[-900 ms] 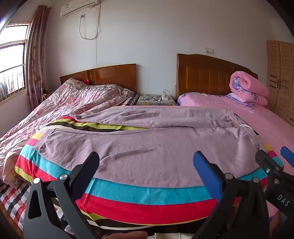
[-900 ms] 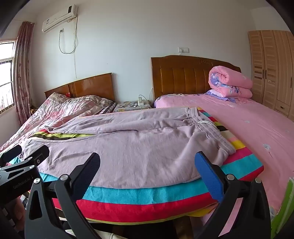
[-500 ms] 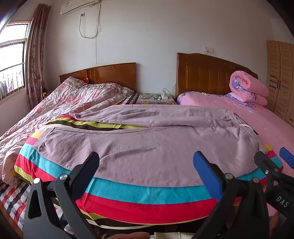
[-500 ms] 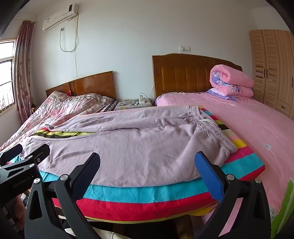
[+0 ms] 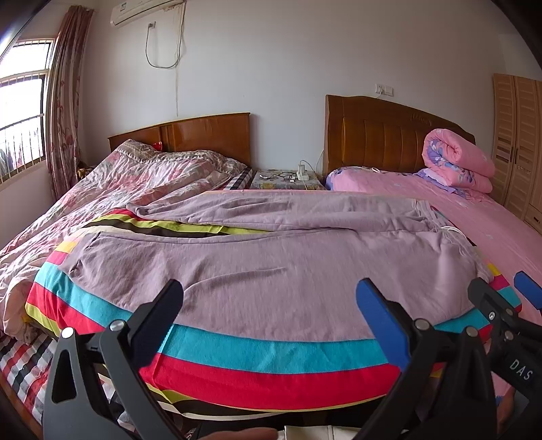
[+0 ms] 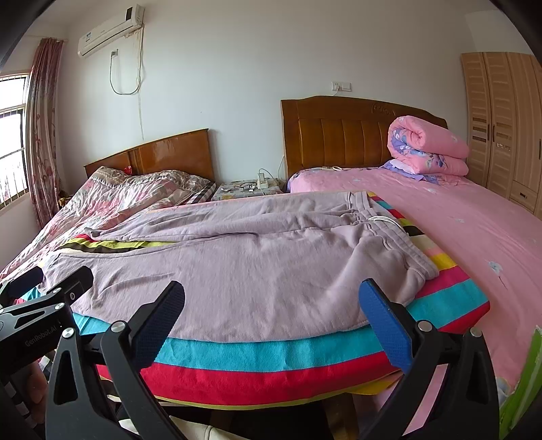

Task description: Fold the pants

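— What's your count from here?

— I see two beds: the left bed [image 5: 67,216] and the right bed [image 5: 491,230], each with one headboard, so two headboards. One nightstand [image 5: 288,181] sits between them at the head end.

— And clothing?

— One pair of pants [image 5: 271,257], lying on one striped blanket [image 5: 271,348] at the foot edge. One rolled quilt [image 5: 457,162] at the head of the right bed.

— Grippers?

— Two: my left gripper [image 5: 271,304] and right gripper [image 6: 271,304], two fingers each.

— Anything on the walls?

— One air conditioner [image 6: 108,32], one window [image 5: 20,111], one curtain [image 5: 64,101], one wardrobe [image 6: 504,125].
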Motion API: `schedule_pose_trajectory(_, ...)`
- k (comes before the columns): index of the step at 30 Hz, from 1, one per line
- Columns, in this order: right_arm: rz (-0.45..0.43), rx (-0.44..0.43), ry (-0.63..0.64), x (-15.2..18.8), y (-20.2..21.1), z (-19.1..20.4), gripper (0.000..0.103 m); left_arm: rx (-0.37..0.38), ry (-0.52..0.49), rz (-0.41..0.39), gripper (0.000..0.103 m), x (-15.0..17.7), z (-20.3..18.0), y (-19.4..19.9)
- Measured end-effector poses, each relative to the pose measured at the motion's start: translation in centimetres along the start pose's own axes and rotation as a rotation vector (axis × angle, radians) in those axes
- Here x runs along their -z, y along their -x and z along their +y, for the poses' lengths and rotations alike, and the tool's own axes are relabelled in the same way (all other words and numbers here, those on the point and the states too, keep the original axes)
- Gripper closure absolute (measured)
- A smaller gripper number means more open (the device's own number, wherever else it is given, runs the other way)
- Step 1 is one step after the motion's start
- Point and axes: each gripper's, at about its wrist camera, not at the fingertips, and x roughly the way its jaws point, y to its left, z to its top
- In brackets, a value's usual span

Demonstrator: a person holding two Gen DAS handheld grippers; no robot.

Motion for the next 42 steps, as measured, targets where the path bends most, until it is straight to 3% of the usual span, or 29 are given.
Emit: schedule_pose_trajectory(42, 0.018, 0.001, -0.008, 0.92, -0.64, -0.36, 0.004, 0.004, 0.001, 0.009, 0.001, 0.42, 0.05, -0.24)
